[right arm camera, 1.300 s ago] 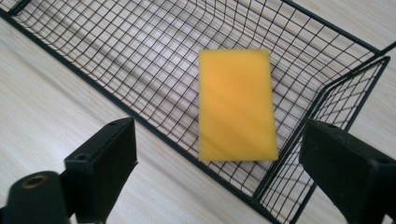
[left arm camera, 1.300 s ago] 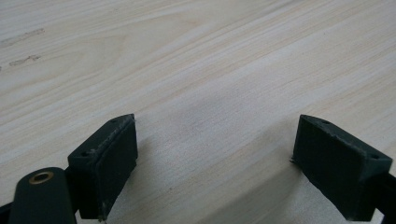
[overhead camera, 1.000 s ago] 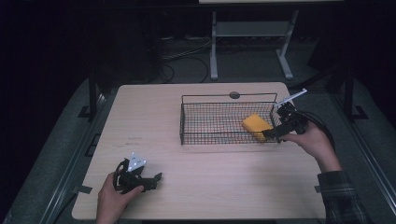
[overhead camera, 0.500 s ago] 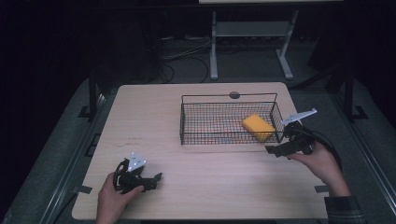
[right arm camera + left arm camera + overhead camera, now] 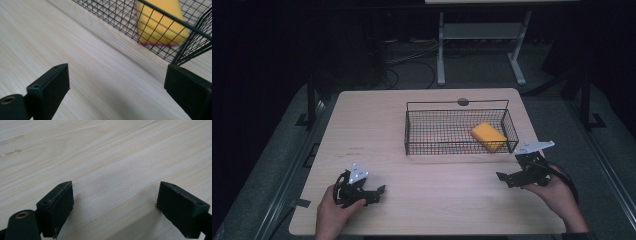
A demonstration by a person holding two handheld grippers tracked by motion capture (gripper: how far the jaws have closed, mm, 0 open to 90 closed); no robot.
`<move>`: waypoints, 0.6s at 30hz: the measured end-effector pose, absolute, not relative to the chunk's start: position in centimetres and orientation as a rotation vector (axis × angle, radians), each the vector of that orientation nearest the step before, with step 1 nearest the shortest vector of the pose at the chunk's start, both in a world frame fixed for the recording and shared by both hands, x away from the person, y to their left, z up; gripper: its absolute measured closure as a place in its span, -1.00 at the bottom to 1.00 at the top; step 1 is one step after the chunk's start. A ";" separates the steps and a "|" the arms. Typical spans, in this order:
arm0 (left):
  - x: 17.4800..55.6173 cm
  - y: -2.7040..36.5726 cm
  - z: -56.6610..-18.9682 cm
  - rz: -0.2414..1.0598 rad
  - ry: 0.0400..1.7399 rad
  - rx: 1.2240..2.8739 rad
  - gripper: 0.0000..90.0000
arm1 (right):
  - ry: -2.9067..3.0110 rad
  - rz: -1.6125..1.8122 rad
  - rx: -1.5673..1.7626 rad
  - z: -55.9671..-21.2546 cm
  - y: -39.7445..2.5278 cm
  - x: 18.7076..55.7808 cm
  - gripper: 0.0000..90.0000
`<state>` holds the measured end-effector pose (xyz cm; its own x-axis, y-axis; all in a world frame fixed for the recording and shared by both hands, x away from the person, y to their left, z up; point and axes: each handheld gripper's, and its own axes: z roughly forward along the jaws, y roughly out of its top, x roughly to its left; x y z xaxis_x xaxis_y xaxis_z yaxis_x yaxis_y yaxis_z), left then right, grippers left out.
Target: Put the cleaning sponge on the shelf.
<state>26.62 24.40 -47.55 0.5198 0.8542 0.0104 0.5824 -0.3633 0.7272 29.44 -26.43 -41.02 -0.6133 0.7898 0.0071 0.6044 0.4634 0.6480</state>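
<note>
A yellow sponge (image 5: pixel 488 135) lies in the right end of a black wire basket (image 5: pixel 412 135) on the light wooden table (image 5: pixel 372 120). In the right gripper view the sponge (image 5: pixel 160 22) shows a pink underside behind the basket's mesh (image 5: pixel 110 15). My right gripper (image 5: pixel 508 179) rests open on the table just in front of the basket's right corner, nothing between its fingers. The same open right gripper (image 5: pixel 117 92) frames bare wood. My left gripper (image 5: pixel 374 192) lies open near the table's front left, and in its own view the left gripper (image 5: pixel 115 210) holds nothing.
A dark round grommet (image 5: pixel 463 102) sits in the table behind the basket. Beyond the table stand a white metal frame (image 5: pixel 477 35) and cables on a dark floor. Bare wood spans between the two grippers.
My right gripper has let go of the sponge at the basket's right end, pulled back toward the front edge and come down onto the table. The left gripper has stayed put.
</note>
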 end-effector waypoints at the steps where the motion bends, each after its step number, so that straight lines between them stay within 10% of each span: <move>1: 26.6 24.4 -47.6 0.515 1.164 2.082 -0.71 | 2.420 0.900 1.187 -41.3 -26.5 29.3 -0.87; 18: 26.6 24.4 -47.5 0.516 1.164 2.086 -0.71 | 2.389 0.894 1.228 -45.9 -27.2 27.2 -0.87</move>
<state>26.61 24.41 -47.54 0.5206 0.8537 0.0128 0.5824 -0.3660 0.7259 27.23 -27.23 -45.90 -0.5848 0.8111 0.0095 0.6181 0.4380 0.6527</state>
